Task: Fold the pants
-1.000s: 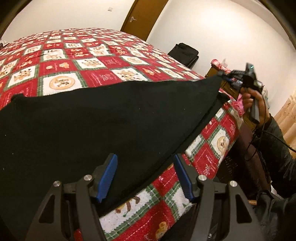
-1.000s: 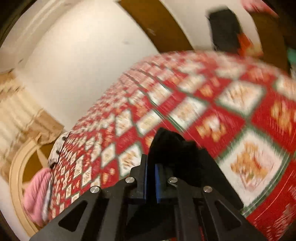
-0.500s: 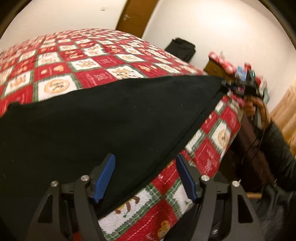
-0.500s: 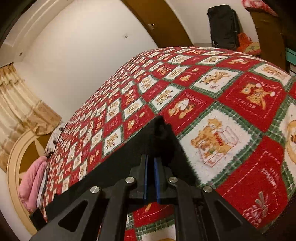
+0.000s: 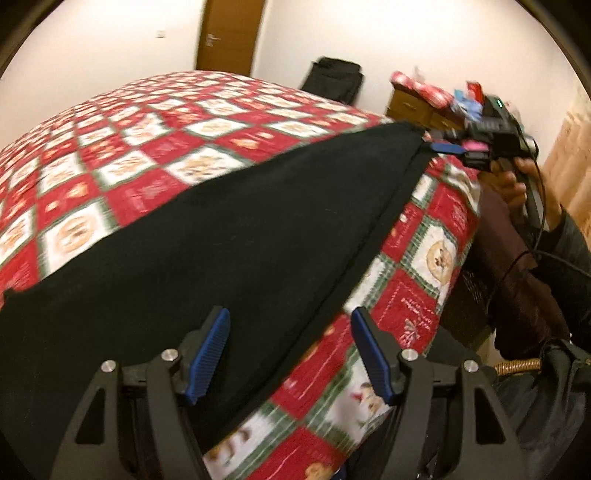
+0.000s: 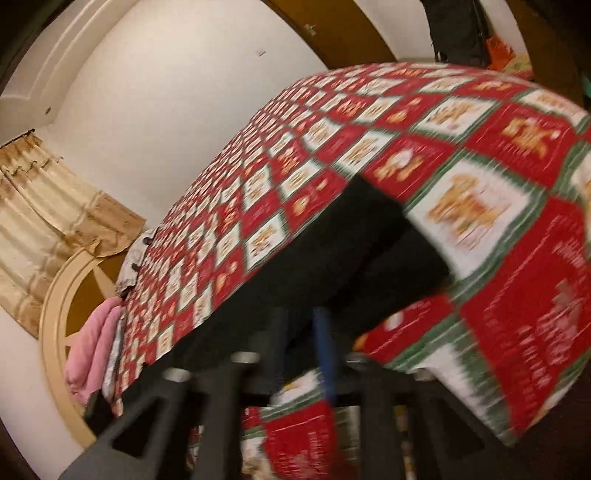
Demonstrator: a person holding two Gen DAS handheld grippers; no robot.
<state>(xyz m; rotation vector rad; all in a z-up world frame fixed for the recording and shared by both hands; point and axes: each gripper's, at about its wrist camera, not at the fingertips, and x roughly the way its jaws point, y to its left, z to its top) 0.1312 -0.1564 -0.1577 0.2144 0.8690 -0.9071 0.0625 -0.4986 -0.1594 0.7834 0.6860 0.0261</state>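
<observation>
Black pants (image 5: 221, 236) lie flat on the red patchwork quilt (image 5: 155, 147); quilt lettering illegible. Left gripper (image 5: 291, 350) gapes wide; right gripper (image 6: 306, 354) too blurred to tell its state.

Home bedroom. Bed with red, white and green patchwork quilt (image 5: 155, 155); curved cream headboard (image 6: 55, 295); pink bedding (image 6: 92, 354) beside it; beige curtain (image 6: 40, 221); brown wooden door (image 5: 231, 35); black suitcase (image 5: 332, 79) against white wall; wooden dresser (image 5: 410, 105).
</observation>
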